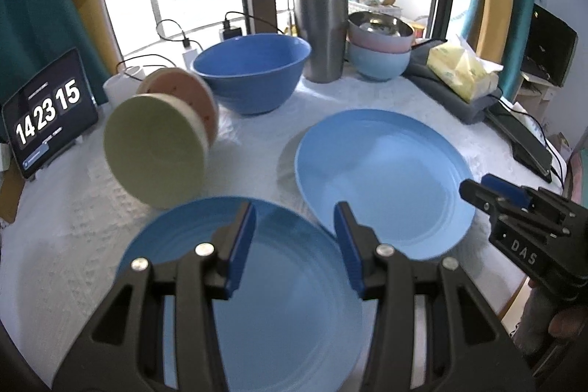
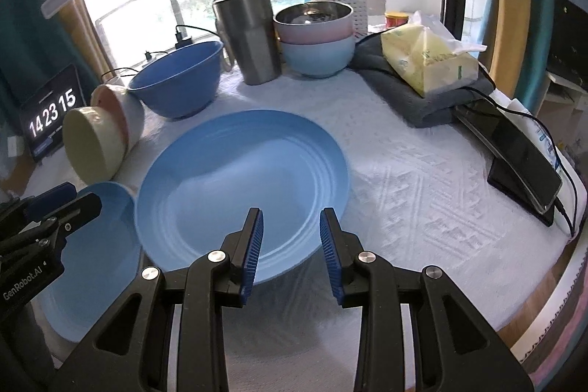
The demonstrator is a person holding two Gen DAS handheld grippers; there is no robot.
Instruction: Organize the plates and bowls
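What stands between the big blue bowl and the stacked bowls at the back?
A steel tumbler stands between the big blue bowl and the stacked bowls, clearest in the right wrist view.

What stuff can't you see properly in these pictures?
- Near blue plate: left wrist view, its front is hidden behind the left hand-held gripper; right wrist view, cut by the edge.
- Steel bowl: both views, what is inside is too small and shiny.
- Green bowl: left wrist view, blurred.
- Tablet: small words under the clock digits, too tiny.
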